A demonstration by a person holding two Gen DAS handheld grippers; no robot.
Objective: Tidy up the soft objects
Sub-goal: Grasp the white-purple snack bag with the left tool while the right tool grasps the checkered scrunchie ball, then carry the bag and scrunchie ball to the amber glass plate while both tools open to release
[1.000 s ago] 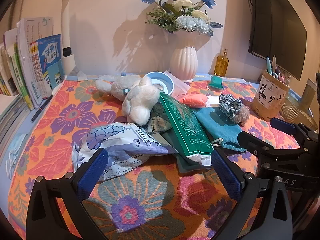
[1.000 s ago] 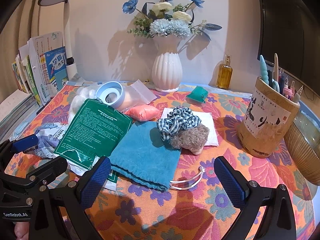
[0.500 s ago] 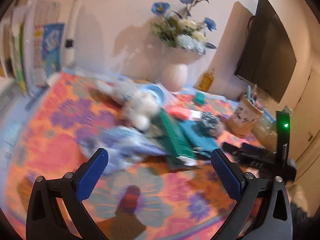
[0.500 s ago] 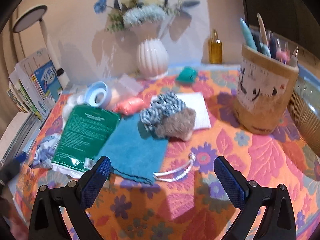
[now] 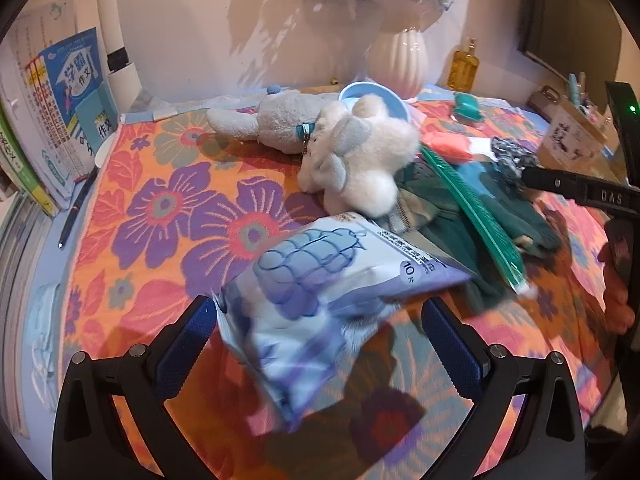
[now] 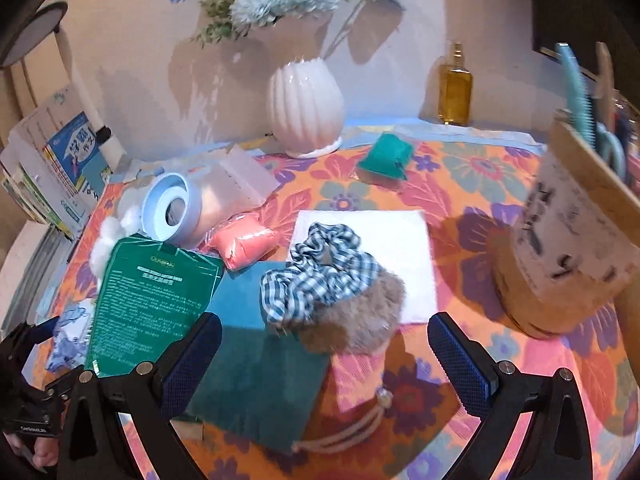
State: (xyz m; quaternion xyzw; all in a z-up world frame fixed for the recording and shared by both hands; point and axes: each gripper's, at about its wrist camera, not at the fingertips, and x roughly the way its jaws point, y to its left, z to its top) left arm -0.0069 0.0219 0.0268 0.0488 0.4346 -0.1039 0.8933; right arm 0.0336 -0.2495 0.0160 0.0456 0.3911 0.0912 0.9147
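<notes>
Through the left wrist camera I see my left gripper (image 5: 320,326) spread wide, its blue pads either side of the pale blue packet (image 5: 320,300), whose near end lies between them; whether a pad touches it I cannot tell. The packet's long axis runs from 7 o'clock up to 2 o'clock, its far corner meeting the dark green cloth (image 5: 492,224). At 12 o'clock from it lies the white plush toy (image 5: 352,160), stretched toward 10 o'clock, with the blue bowl (image 5: 376,96) just behind. The floral tablecloth (image 5: 160,220) lies bare at 9 o'clock, ending at the books (image 5: 52,120) on the left edge. Through the right wrist camera my right gripper (image 6: 324,354) is likewise spread, gripping nothing. Between its pads sit the checked scrunchie (image 6: 320,272) and the brown furry scrunchie (image 6: 360,320), touching, over the teal pouch (image 6: 256,376), whose drawstring end points to 5 o'clock. The green packet (image 6: 156,296) lies at 9 o'clock, long axis toward 1 o'clock. The pen holder (image 6: 568,236) at 3 o'clock holds a comb and scissors; bare cloth lies between it and the scrunchies.
</notes>
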